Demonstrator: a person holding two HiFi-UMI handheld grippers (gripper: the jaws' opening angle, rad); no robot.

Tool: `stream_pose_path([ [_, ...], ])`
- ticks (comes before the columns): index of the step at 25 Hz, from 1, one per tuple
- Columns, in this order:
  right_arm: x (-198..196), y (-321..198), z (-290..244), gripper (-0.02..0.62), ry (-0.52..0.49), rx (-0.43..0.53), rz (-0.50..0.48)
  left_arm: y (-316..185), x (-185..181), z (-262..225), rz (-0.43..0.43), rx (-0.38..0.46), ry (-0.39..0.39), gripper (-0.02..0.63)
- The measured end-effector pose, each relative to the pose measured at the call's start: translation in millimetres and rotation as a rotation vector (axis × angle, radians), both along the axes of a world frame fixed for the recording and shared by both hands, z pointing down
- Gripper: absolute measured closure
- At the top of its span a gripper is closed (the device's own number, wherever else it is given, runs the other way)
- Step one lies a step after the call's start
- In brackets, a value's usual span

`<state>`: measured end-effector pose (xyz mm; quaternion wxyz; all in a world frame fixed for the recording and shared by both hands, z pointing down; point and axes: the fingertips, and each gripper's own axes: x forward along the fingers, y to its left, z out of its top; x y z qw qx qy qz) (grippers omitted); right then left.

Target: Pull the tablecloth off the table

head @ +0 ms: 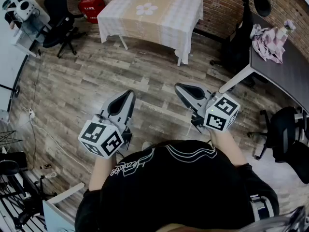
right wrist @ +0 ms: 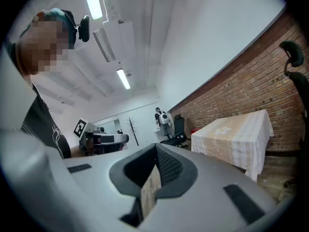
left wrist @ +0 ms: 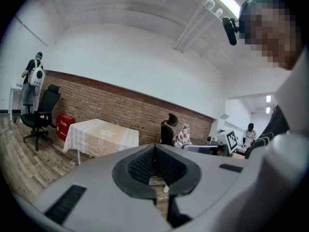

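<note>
Claws together, empty: left claw (head: pixel 128 94), right claw (head: pixel 180 87) | well apart from beige checked fabric tablecloth (head: pixel 152 13) | I'd approach, spread them, pinch near hem.

I am standing on the wooden floor (head: pixel 72 91), holding my left gripper (head: pixel 128 95) and right gripper (head: pixel 180 87) low in front of me, both with jaws pressed together and gripping nothing. Well ahead, the checked tablecloth (head: pixel 149 11) is draping the table (head: pixel 179 60), with a red box (head: pixel 91 6) sitting near its left end.
</note>
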<state>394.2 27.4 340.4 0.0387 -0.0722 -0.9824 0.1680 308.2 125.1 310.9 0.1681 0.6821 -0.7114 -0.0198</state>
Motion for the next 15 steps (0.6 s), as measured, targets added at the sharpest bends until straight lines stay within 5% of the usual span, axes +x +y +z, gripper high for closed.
stream_pose_path([
  [15, 32, 3, 3, 0.598, -0.003, 0.006, -0.005, 15, 37, 2, -0.04, 0.021, -0.004, 0.598],
])
